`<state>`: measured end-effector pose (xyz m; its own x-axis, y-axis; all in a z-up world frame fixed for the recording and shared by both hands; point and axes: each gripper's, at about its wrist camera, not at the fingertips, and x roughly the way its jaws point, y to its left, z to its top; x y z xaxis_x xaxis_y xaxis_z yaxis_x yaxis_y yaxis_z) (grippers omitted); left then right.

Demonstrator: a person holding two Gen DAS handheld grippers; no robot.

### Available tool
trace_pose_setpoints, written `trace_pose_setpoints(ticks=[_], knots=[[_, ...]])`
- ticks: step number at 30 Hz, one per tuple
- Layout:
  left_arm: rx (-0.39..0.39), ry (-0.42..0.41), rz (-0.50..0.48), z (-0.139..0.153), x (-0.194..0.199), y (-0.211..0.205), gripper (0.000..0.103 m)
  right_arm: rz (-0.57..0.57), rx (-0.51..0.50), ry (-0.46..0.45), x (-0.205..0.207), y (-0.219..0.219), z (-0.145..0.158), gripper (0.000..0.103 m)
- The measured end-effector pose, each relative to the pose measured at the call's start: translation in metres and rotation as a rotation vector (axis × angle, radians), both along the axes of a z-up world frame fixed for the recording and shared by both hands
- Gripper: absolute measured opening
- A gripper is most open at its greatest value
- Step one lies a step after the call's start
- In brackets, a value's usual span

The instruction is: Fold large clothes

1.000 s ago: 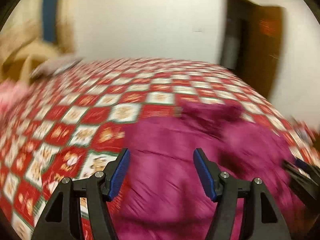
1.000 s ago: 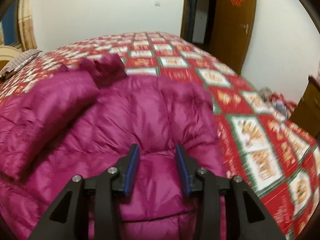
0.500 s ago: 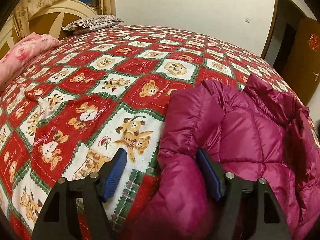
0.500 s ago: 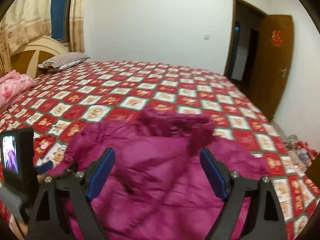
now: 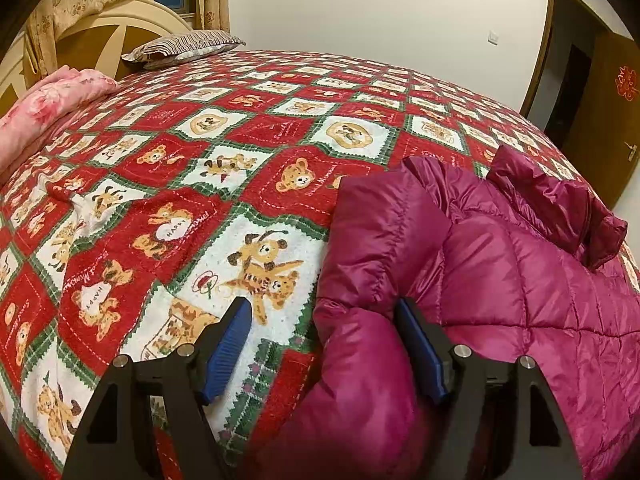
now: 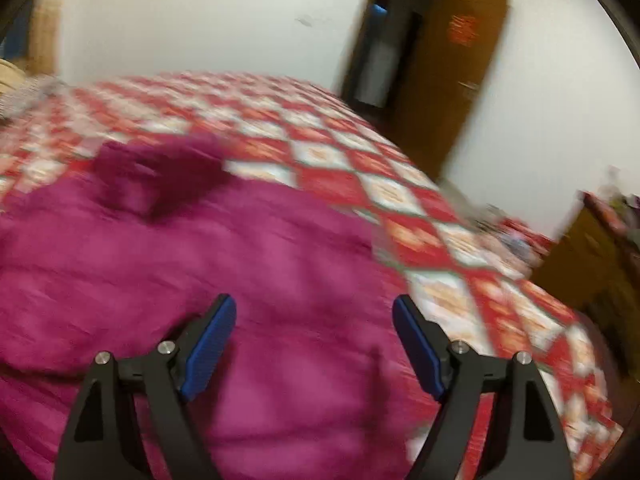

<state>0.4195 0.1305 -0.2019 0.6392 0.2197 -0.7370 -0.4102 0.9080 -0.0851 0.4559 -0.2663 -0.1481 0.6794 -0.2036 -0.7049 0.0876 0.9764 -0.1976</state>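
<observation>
A magenta puffer jacket (image 5: 500,280) lies on the bed, one sleeve folded over its body. My left gripper (image 5: 324,320) is open and low at the jacket's left edge, with a bulge of sleeve fabric between its blue pads, which stand apart. In the blurred right wrist view the jacket (image 6: 200,272) fills the lower left. My right gripper (image 6: 316,320) is open and empty just above the jacket's right part.
A red, white and green teddy-bear quilt (image 5: 200,184) covers the bed. A pink blanket (image 5: 44,100) and a striped pillow (image 5: 180,46) lie by the headboard. A brown door (image 6: 452,80) stands open at the right, with a wooden cabinet (image 6: 592,256) near the bed's edge.
My right gripper let go of the jacket and opened wide, then swung right. My left gripper moved left to the jacket's left edge and has held there, open.
</observation>
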Motion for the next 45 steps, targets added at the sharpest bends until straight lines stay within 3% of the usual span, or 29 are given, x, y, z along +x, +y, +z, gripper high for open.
trace_pose_setpoints(ticks=[1,2,6,7,10,11,14,17,22,25,27,29,30,35,45], knots=[[-0.001,-0.001,-0.001,0.000,-0.001,0.000,0.075,-0.011,0.034,-0.007,-0.003,-0.007,0.004,0.068],[-0.005,-0.003,-0.002,0.000,-0.001,0.001,0.076,-0.010,0.102,-0.033,-0.008,-0.011,0.014,0.065],[-0.018,-0.012,-0.002,0.000,-0.002,0.003,0.076,0.115,0.217,-0.113,-0.007,0.025,0.043,0.062],[-0.018,-0.013,-0.002,0.000,-0.002,0.003,0.076,0.153,0.223,-0.107,-0.003,0.037,0.044,0.056],[-0.019,-0.012,-0.002,0.000,-0.003,0.003,0.076,0.283,0.204,-0.052,0.009,0.082,0.032,0.021],[-0.018,-0.011,-0.002,0.000,-0.002,0.003,0.076,0.309,0.195,-0.022,0.011,0.094,0.021,0.019],[-0.018,-0.012,-0.004,0.000,-0.002,0.002,0.078,0.304,0.155,0.045,0.016,0.107,-0.012,0.019],[-0.018,-0.011,-0.011,0.000,-0.002,0.002,0.080,0.302,0.161,0.052,0.013,0.106,-0.034,0.018],[-0.017,-0.009,-0.012,0.000,-0.001,0.001,0.081,0.297,0.206,0.055,0.013,0.100,-0.037,0.018],[-0.014,-0.008,-0.012,0.000,0.000,0.000,0.081,0.295,0.185,0.040,0.010,0.101,-0.029,0.020],[-0.013,-0.008,-0.011,0.000,0.000,0.000,0.081,0.276,0.177,0.016,0.002,0.099,-0.018,0.029],[-0.015,-0.008,-0.012,0.000,-0.001,0.001,0.081,0.232,0.161,-0.028,-0.004,0.096,-0.007,0.056],[-0.016,-0.009,-0.012,0.000,-0.001,0.000,0.081,0.202,0.141,-0.058,-0.009,0.095,0.001,0.060],[-0.016,-0.009,-0.012,0.000,0.000,0.000,0.081,0.142,0.100,-0.130,-0.021,0.089,0.031,0.061],[-0.015,-0.008,-0.011,-0.001,-0.001,0.001,0.081,0.167,0.177,-0.113,-0.016,0.090,0.044,0.061]])
